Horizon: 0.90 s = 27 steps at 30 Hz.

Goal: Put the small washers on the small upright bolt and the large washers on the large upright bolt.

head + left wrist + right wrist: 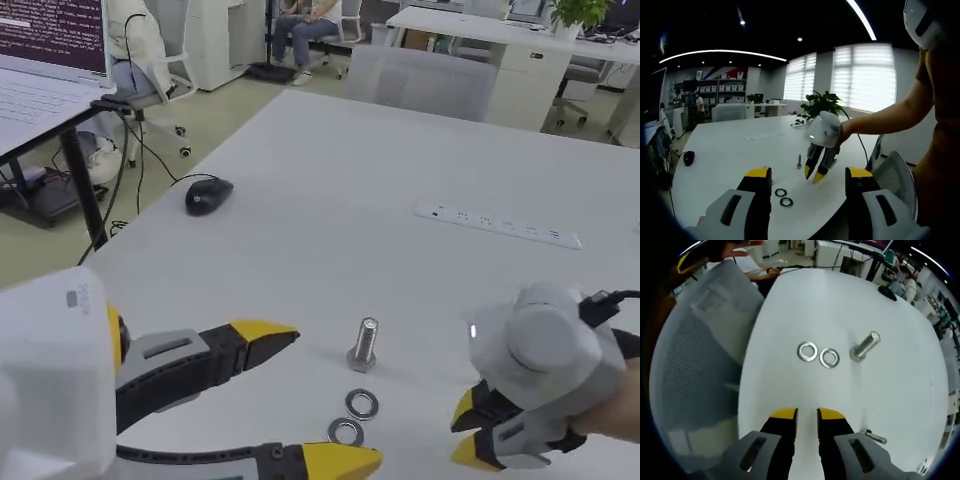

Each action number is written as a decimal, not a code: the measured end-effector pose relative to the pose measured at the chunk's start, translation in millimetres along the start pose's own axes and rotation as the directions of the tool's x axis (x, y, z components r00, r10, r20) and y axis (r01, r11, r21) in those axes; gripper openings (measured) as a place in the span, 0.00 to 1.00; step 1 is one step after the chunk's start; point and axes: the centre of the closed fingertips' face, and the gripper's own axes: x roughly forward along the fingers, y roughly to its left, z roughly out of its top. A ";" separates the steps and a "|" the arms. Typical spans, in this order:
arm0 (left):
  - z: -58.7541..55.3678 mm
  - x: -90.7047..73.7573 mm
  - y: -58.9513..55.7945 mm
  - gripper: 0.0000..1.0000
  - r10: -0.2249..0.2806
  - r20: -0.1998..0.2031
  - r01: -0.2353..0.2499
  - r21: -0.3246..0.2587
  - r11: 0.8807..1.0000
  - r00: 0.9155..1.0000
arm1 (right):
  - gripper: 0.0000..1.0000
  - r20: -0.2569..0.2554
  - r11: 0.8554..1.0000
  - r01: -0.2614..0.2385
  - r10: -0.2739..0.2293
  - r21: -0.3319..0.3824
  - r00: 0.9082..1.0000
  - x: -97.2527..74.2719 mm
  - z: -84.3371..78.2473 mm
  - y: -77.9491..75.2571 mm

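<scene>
The left gripper sits at 7 o'clock in the head view, closest to the person. Its yellow-tipped jaws are spread wide with nothing between them. It points toward 3 o'clock across the white table, at a small group of parts near 6 o'clock. There a bolt stands upright on its head, threads up. At 6 o'clock from the bolt, near it but apart, a washer lies flat on the table. A second washer lies just beside the first at 7 o'clock; whether their rims touch cannot be told. Both lie roughly between the left gripper's tips and the right gripper, which comes in from 4 o'clock. Its jaws are drawn narrow, with only a slim gap, and hold nothing. In the right gripper view those jaws point toward 12 o'clock at the two washers. In the same view a smaller bolt shows at 4 o'clock, just beside one jaw and partly hidden, so its pose cannot be told. Farther off on the table, a black mouse lies at 10 o'clock and a white power strip at 2 o'clock, both well apart from the parts. A grey chair stands at the table's far edge at 12 o'clock.
</scene>
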 end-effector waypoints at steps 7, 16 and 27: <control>1.4 -5.5 2.8 0.59 0.008 0.013 -0.008 -0.002 1.000 1.000 | 0.17 0.038 1.000 -0.019 0.019 0.000 0.999 21.6 28.5 3.2; 3.3 -10.1 9.2 0.59 0.022 0.026 -0.022 0.000 1.000 0.999 | 0.19 0.043 0.999 -0.047 0.046 0.009 0.998 41.8 42.0 1.6; 1.3 -12.3 13.6 0.59 0.039 0.034 -0.038 -0.013 0.999 0.999 | 0.25 0.034 0.999 -0.045 0.045 -0.001 0.998 53.6 53.9 -0.4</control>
